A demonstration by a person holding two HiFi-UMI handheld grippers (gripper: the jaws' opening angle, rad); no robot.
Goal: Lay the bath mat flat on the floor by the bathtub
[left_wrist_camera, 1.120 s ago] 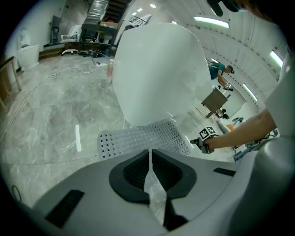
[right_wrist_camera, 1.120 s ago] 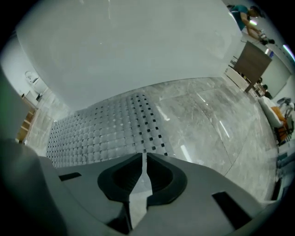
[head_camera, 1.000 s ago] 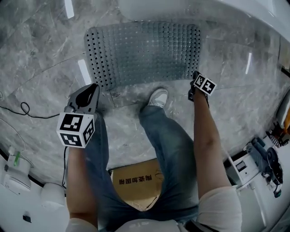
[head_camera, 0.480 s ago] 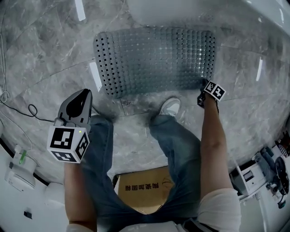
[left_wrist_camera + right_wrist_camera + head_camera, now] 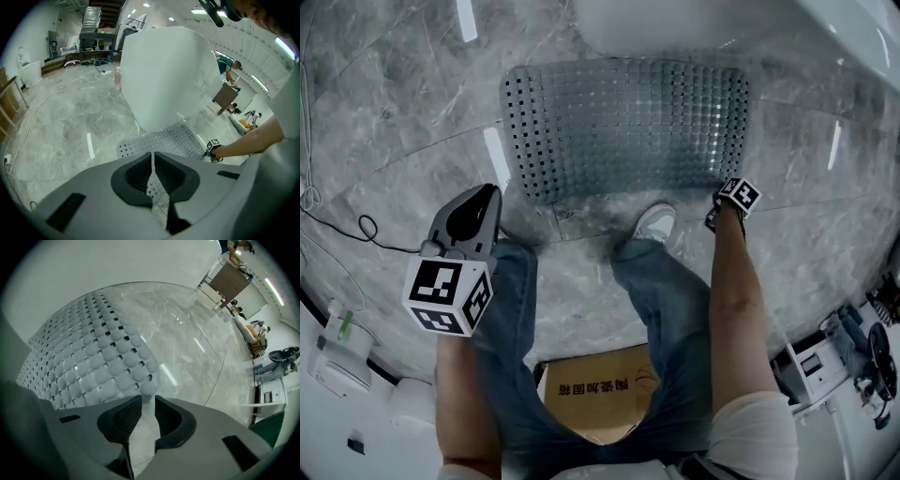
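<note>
The grey perforated bath mat (image 5: 628,127) lies spread flat on the marble floor against the white bathtub (image 5: 675,23). My right gripper (image 5: 724,195) is down at the mat's near right corner. In the right gripper view its jaws (image 5: 145,401) are opening, and the mat (image 5: 89,357) ends at their tips with only floor showing in the gap. My left gripper (image 5: 478,202) is held up off the floor, short of the mat's near left corner. In the left gripper view it (image 5: 152,157) is shut on nothing, facing the mat (image 5: 164,140) and the tub (image 5: 164,75).
The person's jeans and a white shoe (image 5: 654,223) stand just short of the mat's near edge. A cardboard box (image 5: 591,384) sits behind the legs. A black cable (image 5: 356,230) runs along the floor at left, near white equipment (image 5: 337,361). More gear (image 5: 844,347) stands at right.
The head view has shifted, so the mat shows further right and lower. The right gripper stays at the mat's near right corner. The left gripper has moved only slightly.
</note>
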